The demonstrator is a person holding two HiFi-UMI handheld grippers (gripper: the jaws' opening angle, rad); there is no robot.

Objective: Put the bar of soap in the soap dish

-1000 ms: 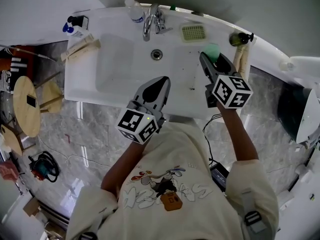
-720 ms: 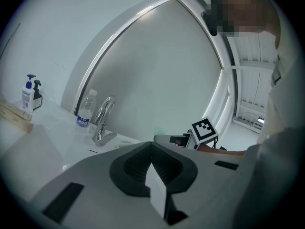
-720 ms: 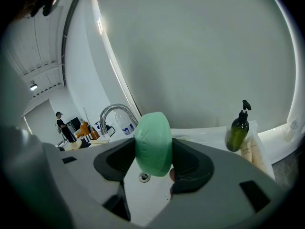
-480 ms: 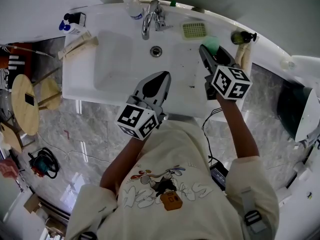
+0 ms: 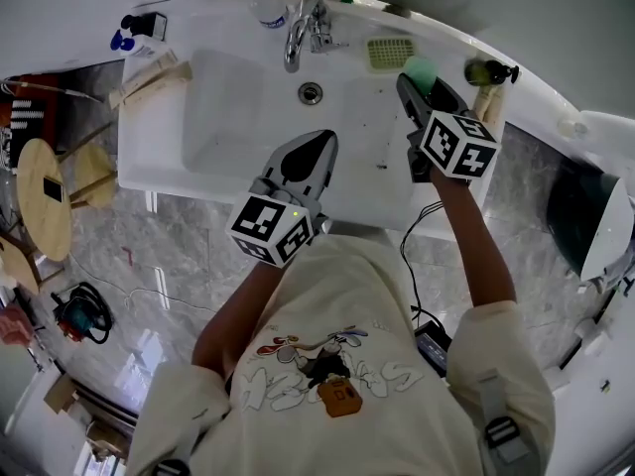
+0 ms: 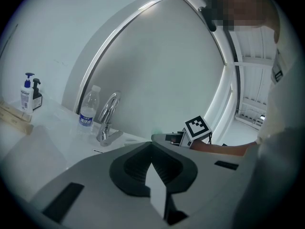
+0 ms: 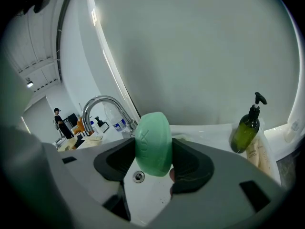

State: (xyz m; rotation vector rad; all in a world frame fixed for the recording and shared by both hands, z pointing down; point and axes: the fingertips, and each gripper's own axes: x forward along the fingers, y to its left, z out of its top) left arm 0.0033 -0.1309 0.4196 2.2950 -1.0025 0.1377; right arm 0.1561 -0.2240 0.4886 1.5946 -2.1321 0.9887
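The white sink point(image 5: 228, 117) fills the space ahead of you, its chrome faucet point(image 5: 298, 33) rising at the far rim with a clear water bottle point(image 5: 266, 3) just left of it. An olive pump bottle point(image 5: 486, 70) stands on the far right of the counter, and a blue-topped pump bottle point(image 5: 124, 40) stands at the far left corner. Your left gripper point(image 5: 319, 145) hangs over the near edge of the basin with its jaws brought together on nothing. Your right gripper point(image 5: 415, 87) reaches over the right side of the sink, its jaws clamped on the bar of soap point(image 7: 153, 143). The bar is pale green, oval and rounded, with letters pressed into its face, and it stands on edge between the dark pads. It sits just right of and nearer than the soap dish point(image 5: 390, 53). That pale green slotted dish lies on the far rim between the faucet and the olive bottle, its grid uncovered.
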